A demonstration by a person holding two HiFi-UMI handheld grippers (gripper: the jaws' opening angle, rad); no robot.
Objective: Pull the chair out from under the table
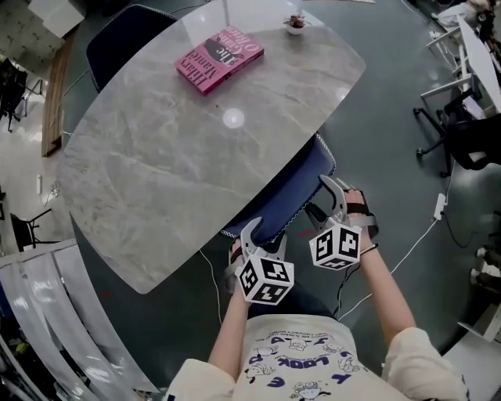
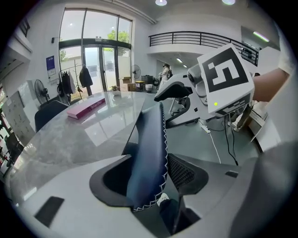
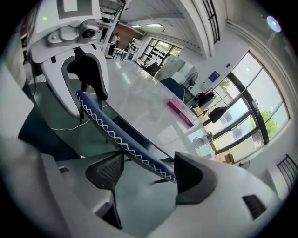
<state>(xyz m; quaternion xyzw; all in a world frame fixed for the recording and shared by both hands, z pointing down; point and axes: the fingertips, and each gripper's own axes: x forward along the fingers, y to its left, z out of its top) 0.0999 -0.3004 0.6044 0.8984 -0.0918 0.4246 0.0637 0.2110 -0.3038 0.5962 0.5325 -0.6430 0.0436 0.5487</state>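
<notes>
Tucked under the table (image 1: 156, 172), only the chair back (image 1: 290, 188) showing at the near edge. Straddled by left gripper (image 1: 262, 235) and right gripper (image 1: 322, 200), both spread, pinching nothing yet; liable to slip free if pulled before closing, or to jolt the table.

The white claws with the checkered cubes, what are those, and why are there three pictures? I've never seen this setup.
A person holds a two-jaw gripper in each hand; the patterned cubes are part of them. The head view comes from a camera on the person's head, looking down. The other two views come from cameras riding on the left gripper and the right gripper, looking along their jaws. On the grey table lie a pink book and a small potted plant. A dark blue chair is tucked under the table's near edge. Both grippers' jaws stand open astride its backrest, not clamped, so nothing is held yet.
</notes>
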